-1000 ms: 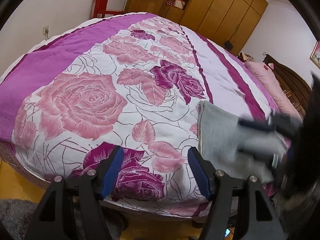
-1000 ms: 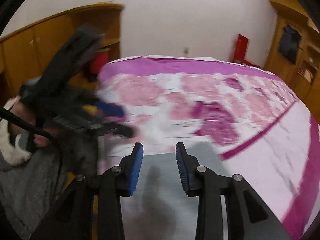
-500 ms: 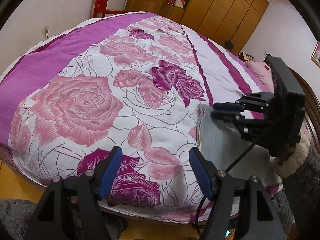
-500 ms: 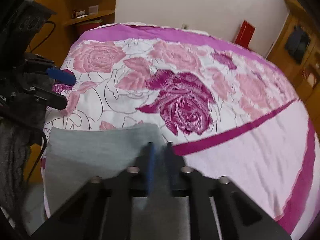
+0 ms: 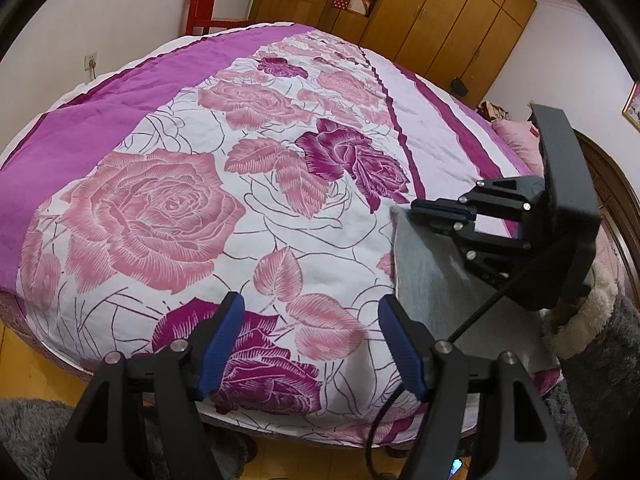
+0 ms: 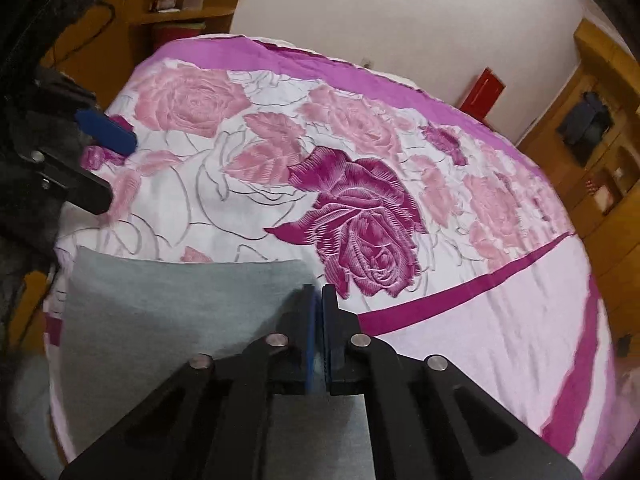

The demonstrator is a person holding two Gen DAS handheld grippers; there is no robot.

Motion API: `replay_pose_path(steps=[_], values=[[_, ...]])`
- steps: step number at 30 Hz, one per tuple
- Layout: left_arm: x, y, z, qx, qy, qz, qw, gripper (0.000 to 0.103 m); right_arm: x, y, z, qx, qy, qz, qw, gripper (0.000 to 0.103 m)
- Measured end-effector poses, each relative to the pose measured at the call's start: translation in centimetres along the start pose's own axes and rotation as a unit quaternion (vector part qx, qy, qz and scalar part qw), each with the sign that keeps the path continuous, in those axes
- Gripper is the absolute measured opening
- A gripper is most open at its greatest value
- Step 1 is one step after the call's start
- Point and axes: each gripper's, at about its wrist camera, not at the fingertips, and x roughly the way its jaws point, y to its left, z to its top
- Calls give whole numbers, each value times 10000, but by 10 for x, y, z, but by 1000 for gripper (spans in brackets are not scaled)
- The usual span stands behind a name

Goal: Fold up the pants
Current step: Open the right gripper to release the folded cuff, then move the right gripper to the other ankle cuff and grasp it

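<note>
The grey pants [image 5: 424, 276] lie folded flat near the bed's front right corner; they also show in the right wrist view [image 6: 168, 304]. My right gripper [image 6: 319, 300] is shut on the far corner of the pants, and it shows from the side in the left wrist view [image 5: 424, 210]. My left gripper [image 5: 310, 344] is open and empty, above the bedspread just left of the pants. It shows in the right wrist view [image 6: 106, 134] at the left edge.
The bed carries a white and purple rose-print bedspread [image 5: 168, 208]. Wooden wardrobes [image 5: 440, 16] stand behind it, a red chair [image 5: 204, 8] by the far wall, a pink pillow [image 5: 516, 140] at right. A grey rug [image 5: 24, 432] lies on the floor.
My right gripper swung over the pants, closed its jaws and now grips the far corner. My left gripper stayed open and almost still.
</note>
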Motion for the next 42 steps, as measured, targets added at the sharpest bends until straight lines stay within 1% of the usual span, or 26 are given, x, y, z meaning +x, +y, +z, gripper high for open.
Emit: replay_pose_path(steps=[1, 3, 5, 7, 9, 11, 13, 14, 15, 16, 17, 19, 20, 22, 24, 26, 27, 28, 30, 32, 34, 36, 39, 40, 41, 42], values=[[0, 0, 0, 3, -3, 2, 10000, 73, -4, -1, 0, 89, 8, -71, 9999, 5], [-1, -2, 2, 33, -53, 1, 10000, 73, -25, -2, -3, 434, -45, -199, 9989, 16], [-6, -6, 3, 124, -176, -49, 9998, 73, -55, -1, -13, 750, -226, -184, 9968, 18], [-13, -15, 7, 283, -327, -118, 9990, 73, -87, 3, -29, 1111, -349, -201, 9930, 19], [-21, -27, 11, 503, -503, -181, 9973, 73, -119, 10, -54, 1625, -427, -193, 9856, 19], [-26, -44, 15, 714, -620, -247, 9952, 72, -139, 17, -77, 2047, -420, -184, 9778, 19], [-26, -63, 19, 908, -638, -312, 9933, 72, -153, 25, -101, 2446, -375, -211, 9687, 19], [-25, -74, 21, 1023, -612, -360, 9922, 68, -156, 27, -111, 2625, -377, -220, 9639, 19], [-23, -84, 22, 1126, -590, -422, 9910, 60, -158, 28, -121, 2829, -381, -234, 9581, 18], [-20, -97, 21, 1248, -567, -455, 9895, 56, -160, 29, -127, 2983, -399, -222, 9534, 18], [-18, -106, 19, 1336, -549, -452, 9885, 50, -160, 29, -137, 3215, -467, -169, 9456, 16], [-9, -127, 12, 1564, -482, -512, 9852, 44, -155, 30, -153, 3588, -559, -48, 9317, 13], [-3, -135, 7, 1638, -426, -556, 9840, 40, -152, 33, -159, 3669, -541, -35, 9287, 12], [10, -144, -2, 1751, -299, -556, 9825, 38, -140, 39, -170, 3789, -373, -62, 9247, 12], [34, -149, -15, 1846, 17, -289, 9824, 38, -130, 42, -178, 3903, -238, -14, 9204, 11], [60, -148, -27, 1962, 387, 8, 9798, 38, -132, 40, -180, 4000, -332, 29, 9159, 11], [60, -149, -30, 2033, 265, 49, 9788, 38, -135, 38, -179, 4007, -334, 47, 9156, 11], [58, -152, -31, 2074, 201, 86, 9780, 38, -139, 34, -177, 3994, -349, 35, 9161, 11], [54, -159, -27, 2147, 212, 129, 9764, 38, -150, 24, -177, 3969, -480, -92, 9166, 11], [45, -166, -18, 2140, 108, -110, 9767, 38, -160, 4, -178, 3987, -606, -179, 9149, 11], [39, -174, -8, 2166, -18, -315, 9758, 38, -165, -22, -184, 4090, -677, -309, 9095, 11], [39, -185, 4, 2209, -146, -416, 9743, 38, -161, -57, -194, 4325, -657, -397, 8984, 11], [52, -204, 24, 2324, -299, -418, 9713, 38, -142, -99, -215, 4797, -377, -372, 8758, 11], [61, -208, 29, 2333, -220, -387, 9714, 38, -134, -108, -222, 4927, -256, -342, 8691, 11], [71, -211, 35, 2325, -122, -382, 9718, 35, -126, -116, -229, 5024, -119, -341, 8639, 11], [82, -212, 38, 2288, -16, -379, 9727, 30, -117, -121, -235, 5076, 55, -382, 8607, 7]])
